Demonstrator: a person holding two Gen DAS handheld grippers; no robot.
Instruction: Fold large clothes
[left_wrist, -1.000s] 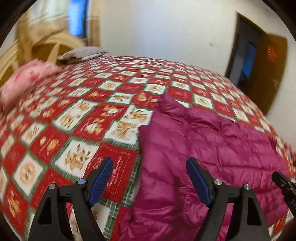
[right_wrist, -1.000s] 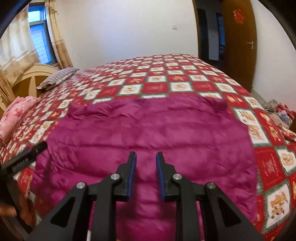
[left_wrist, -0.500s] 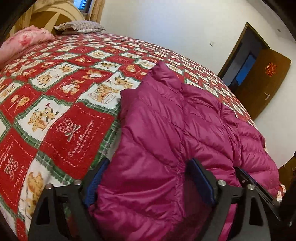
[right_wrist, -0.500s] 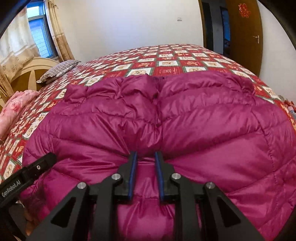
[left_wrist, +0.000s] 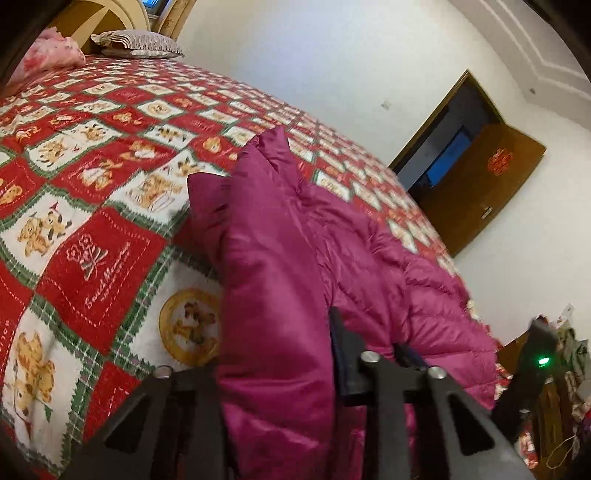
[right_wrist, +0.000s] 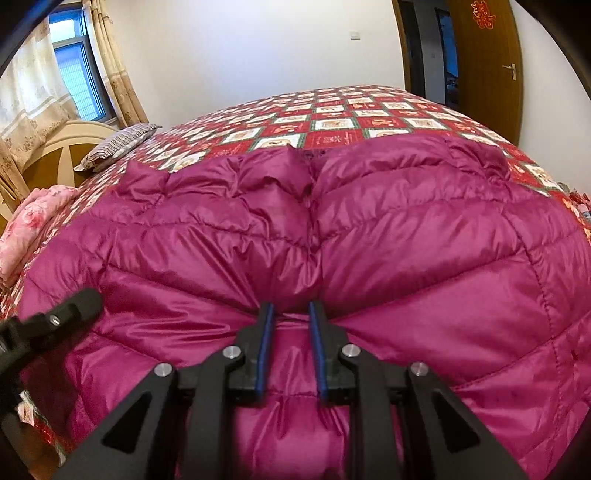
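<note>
Jacket (right_wrist: 406, 236), magenta and quilted, lies on the bed quilt (left_wrist: 92, 192). Left gripper (left_wrist: 275, 373) is closing on its edge; right gripper (right_wrist: 291, 314) pinches the hem. Next: lift both together and fold.

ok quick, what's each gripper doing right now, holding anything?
Left gripper: closing on the magenta down jacket, fabric bunched between its jaws.
Right gripper: shut on the jacket's near edge.

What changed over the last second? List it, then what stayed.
The left gripper, wide open a second ago, moved onto the magenta quilted down jacket and its jaws are closing on the edge. The right gripper dropped and pinched the hem. The red checked bedspread and striped pillow stayed put.
</note>
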